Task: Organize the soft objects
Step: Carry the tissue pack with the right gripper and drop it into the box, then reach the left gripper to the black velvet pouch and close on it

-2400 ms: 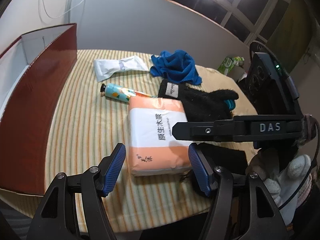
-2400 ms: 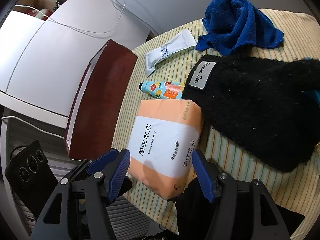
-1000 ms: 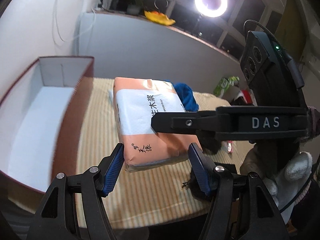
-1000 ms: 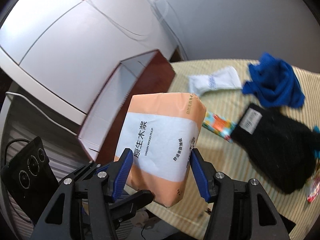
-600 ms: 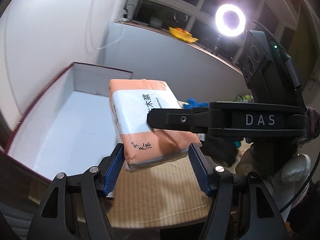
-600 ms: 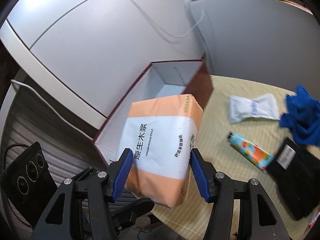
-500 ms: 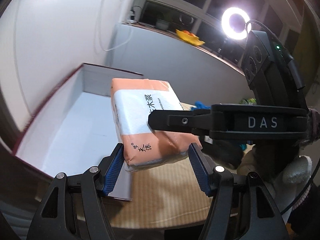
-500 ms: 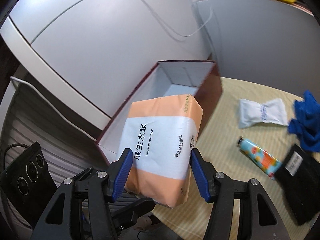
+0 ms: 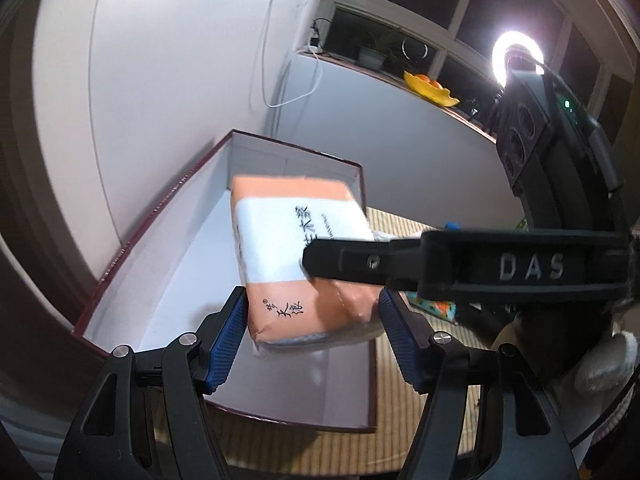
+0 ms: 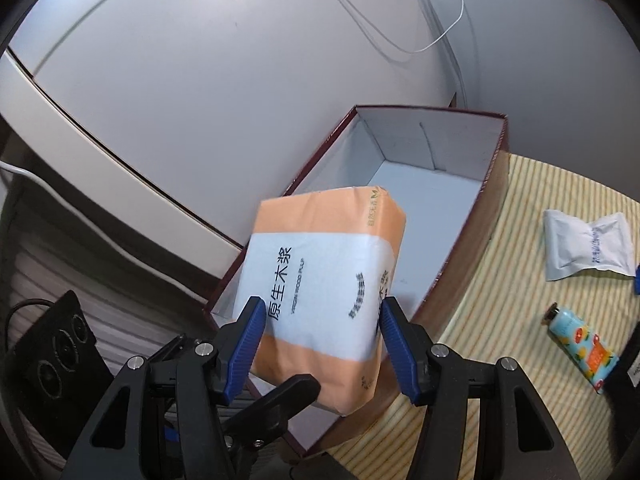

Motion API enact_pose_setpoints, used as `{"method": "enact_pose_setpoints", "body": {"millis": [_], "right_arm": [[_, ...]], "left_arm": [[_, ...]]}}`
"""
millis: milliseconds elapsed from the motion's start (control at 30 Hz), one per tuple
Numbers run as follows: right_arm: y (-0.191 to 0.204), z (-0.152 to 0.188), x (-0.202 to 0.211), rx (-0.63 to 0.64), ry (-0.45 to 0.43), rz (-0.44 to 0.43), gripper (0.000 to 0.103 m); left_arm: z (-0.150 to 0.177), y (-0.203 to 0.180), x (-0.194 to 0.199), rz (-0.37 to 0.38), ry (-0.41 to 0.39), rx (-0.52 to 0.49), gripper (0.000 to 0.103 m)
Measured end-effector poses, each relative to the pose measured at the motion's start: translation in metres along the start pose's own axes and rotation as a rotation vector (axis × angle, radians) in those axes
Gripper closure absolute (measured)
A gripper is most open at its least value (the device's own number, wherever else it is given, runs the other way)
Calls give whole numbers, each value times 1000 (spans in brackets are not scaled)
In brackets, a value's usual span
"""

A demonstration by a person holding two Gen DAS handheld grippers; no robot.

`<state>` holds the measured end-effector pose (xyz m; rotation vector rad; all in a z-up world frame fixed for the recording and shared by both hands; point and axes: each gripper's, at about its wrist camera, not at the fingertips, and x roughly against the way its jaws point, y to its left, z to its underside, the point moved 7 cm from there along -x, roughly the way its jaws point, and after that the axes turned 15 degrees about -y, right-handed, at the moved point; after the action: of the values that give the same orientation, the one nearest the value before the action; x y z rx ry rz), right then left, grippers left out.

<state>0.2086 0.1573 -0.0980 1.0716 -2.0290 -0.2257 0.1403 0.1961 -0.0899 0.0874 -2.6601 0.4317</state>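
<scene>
Both grippers clamp one orange-and-white tissue pack, holding it in the air above the open dark-red box with the white interior.

Left gripper: jaws stand moderately wide, blue pads pressed against the two side faces of the pack's near end.

Right gripper: jaws stand partly apart at the pack's width, blue pads tight on its side faces. In the left wrist view one black finger of the right gripper crosses the top of the pack.

Pack: tilted, its far end over the box interior, its near end over the box's near corner. Whether it touches the box floor cannot be told.

Box sits on the striped tablecloth. To the right of the box, on the cloth: a white sachet, and nearer the camera a patterned tube. Both lie well apart from the box.
</scene>
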Motion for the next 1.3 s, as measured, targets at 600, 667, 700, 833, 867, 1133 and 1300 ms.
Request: {"method": "enact_pose_setpoints", "body": {"millis": [600, 667, 700, 833, 867, 1133, 1300], "right_arm": [[-10, 2, 42, -10, -55, -13, 48], [-14, 3, 53, -1, -68, -4, 46], [-16, 2, 55, 3, -72, -2, 45], [-29, 5, 83, 14, -94, 15, 39], [-34, 7, 91, 14, -104, 23, 39], [-87, 20, 166, -4, -196, 93, 26], [-123, 40, 214, 10, -229, 165, 17]], "left_arm": [[6, 7, 17, -55, -20, 5, 39], [6, 2, 19, -44, -24, 6, 39], [6, -3, 22, -36, -27, 4, 39], [7, -21, 32, 2, -37, -4, 39], [8, -24, 33, 9, -38, -5, 39], [20, -66, 39, 105, -17, -32, 39], [39, -95, 34, 176, 33, -46, 39]]}}
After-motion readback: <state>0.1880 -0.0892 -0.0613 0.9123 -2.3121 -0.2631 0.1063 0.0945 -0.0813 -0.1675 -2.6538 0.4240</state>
